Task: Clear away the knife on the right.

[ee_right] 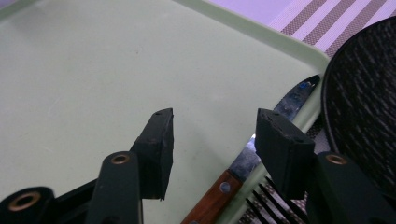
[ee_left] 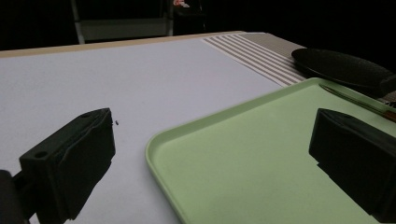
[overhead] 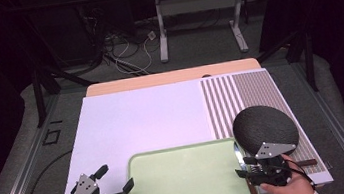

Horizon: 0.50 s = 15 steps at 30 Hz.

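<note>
A pale green tray (overhead: 187, 188) lies at the table's near edge. Along its right rim lies a knife (ee_right: 243, 161) with a wooden handle, its blade tip (overhead: 238, 155) pointing away from me. My right gripper (overhead: 244, 167) hovers just above the knife, and its jaws (ee_right: 215, 135) stand open with nothing pressed between them. A black round plate (overhead: 264, 125) sits just beyond that gripper on the striped mat. My left gripper (overhead: 116, 178) rests by the tray's near left corner, open and empty, its jaws (ee_left: 212, 149) straddling the tray rim (ee_left: 154, 149).
Dark fork tines (ee_right: 266, 200) show beside the knife, just outside the tray. A white sheet (overhead: 137, 116) covers the table's left and middle, and a striped mat (overhead: 240, 93) covers the right. Desk legs and cables stand beyond the far edge.
</note>
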{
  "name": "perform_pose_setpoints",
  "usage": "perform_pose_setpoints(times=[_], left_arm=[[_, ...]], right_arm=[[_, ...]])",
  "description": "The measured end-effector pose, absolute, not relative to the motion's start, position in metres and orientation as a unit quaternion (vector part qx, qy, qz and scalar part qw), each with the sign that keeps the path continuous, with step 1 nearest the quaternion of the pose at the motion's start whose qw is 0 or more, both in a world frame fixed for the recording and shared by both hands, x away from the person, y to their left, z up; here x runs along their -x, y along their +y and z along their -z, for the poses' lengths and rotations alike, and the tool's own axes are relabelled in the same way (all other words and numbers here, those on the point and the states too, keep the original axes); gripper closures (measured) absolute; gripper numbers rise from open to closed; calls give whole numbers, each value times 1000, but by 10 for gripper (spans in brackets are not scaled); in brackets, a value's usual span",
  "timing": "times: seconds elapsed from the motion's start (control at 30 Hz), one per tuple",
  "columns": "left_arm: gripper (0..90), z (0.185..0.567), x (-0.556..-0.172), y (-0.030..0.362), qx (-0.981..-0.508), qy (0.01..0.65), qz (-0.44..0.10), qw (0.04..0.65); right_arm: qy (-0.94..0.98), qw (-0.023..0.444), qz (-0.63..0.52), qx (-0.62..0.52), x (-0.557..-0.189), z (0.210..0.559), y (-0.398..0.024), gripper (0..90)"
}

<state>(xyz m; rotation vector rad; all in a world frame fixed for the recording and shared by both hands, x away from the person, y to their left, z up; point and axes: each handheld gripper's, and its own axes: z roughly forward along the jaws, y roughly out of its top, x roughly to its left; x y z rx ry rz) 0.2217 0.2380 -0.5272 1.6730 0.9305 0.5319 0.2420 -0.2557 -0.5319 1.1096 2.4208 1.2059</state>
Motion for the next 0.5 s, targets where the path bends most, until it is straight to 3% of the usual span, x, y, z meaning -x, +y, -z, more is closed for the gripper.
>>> perform_pose_setpoints(times=[0.27,0.5], left_arm=[[4,527,-222,238,-705,393,-224,546],[4,527,-222,238,-705,394,-225,545]], right_arm=[[805,113,-425,-398,-242,527,-266,445],[786,142,-441,-410,-244,519,-284,398]])
